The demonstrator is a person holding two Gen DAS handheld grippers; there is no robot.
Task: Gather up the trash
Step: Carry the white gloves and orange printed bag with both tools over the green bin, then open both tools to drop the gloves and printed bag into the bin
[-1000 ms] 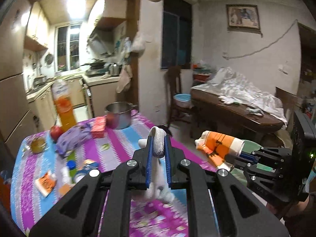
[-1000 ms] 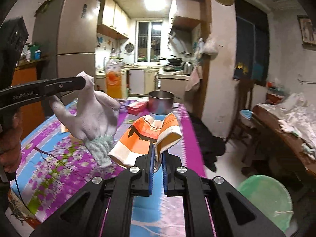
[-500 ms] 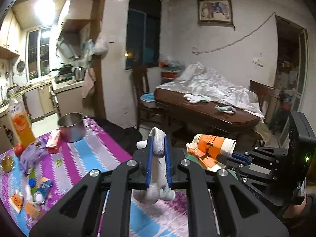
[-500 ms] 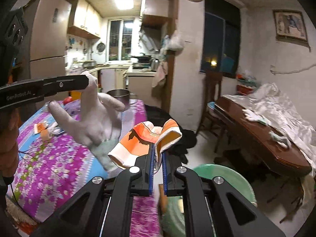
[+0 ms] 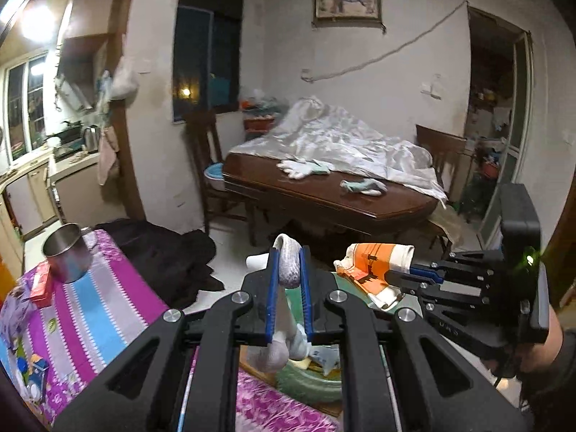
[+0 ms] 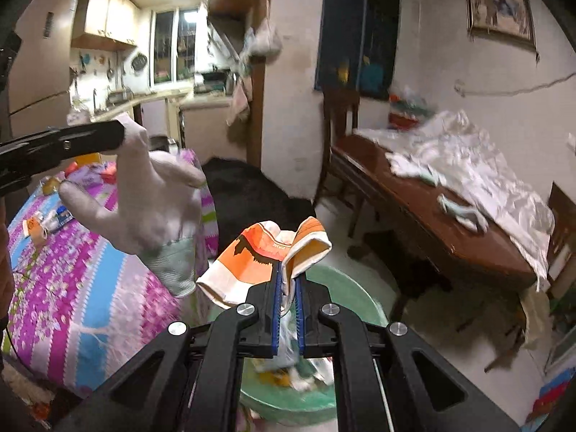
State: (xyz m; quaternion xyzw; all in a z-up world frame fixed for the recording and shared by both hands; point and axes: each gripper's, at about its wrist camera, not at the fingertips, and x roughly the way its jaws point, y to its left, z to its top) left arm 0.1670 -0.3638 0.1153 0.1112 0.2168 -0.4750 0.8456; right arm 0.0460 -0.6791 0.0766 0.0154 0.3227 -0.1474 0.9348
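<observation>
Now both jaws pinch soft, light trash: the left gripper (image 5: 288, 273) grips a limp white glove (image 6: 154, 201), the right gripper (image 6: 287, 280) a crumpled orange wrapper (image 6: 252, 259), hanging above the green bin (image 6: 345, 288) beside the desk (image 6: 82, 288).

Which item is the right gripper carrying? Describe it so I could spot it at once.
Start at the green bin on the floor beside the purple floral table. Above it, the right gripper has its jaws shut on a crumpled orange-and-white wrapper. The neighbouring white glove is plain, without orange.
</observation>
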